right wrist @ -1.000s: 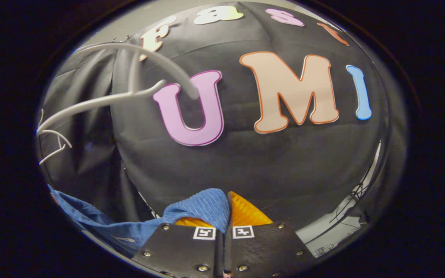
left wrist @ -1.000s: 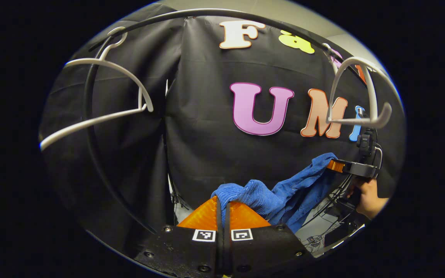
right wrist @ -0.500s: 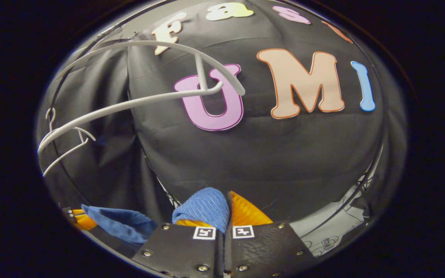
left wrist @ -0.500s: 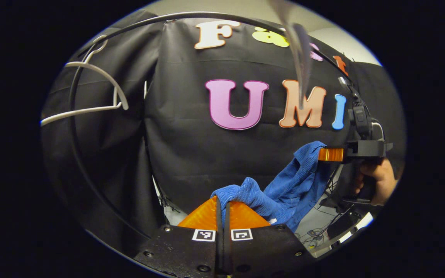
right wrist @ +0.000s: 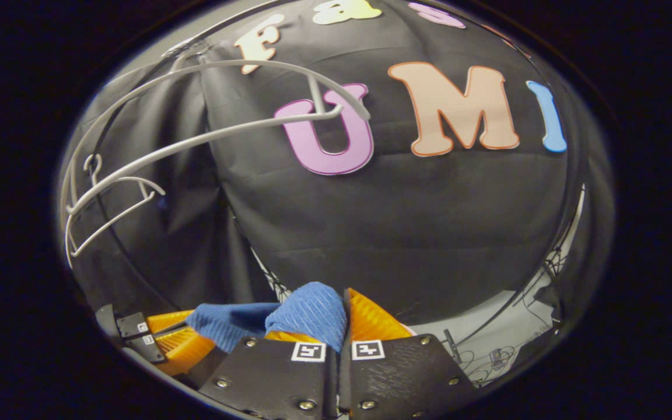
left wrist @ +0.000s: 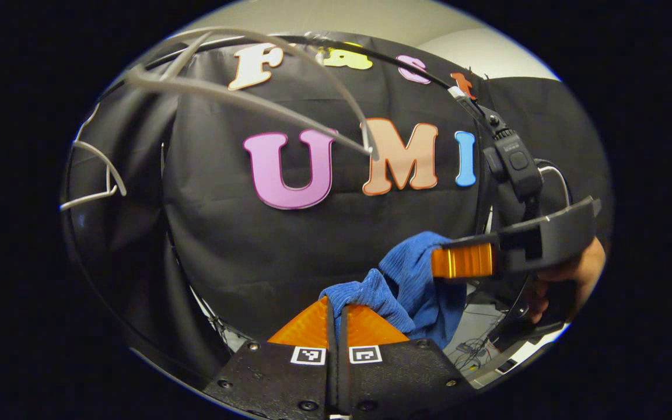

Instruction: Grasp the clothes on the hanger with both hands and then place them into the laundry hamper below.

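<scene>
My left gripper point(left wrist: 336, 306) is clamped on a fold of the blue cloth point(left wrist: 412, 286), both orange fingers pressed together with the fabric bunched between their tips. My right gripper point(right wrist: 343, 309) pinches another fold of the same cloth, which spills over its left finger. In the left gripper view I see the right gripper out to the side, its orange finger point(left wrist: 462, 261) against the cloth and a hand point(left wrist: 569, 280) on its grip, with the cloth slung between the two grippers. In the right gripper view the left gripper sits just beside mine at lower left.

Above, the white hanger point(right wrist: 207, 131) hangs bare from the rail, a second hanger point(right wrist: 111, 204) farther left. So I judge the grasp and the pull-off done. What is left is to lower the cloth and let go over the hamper.
</scene>
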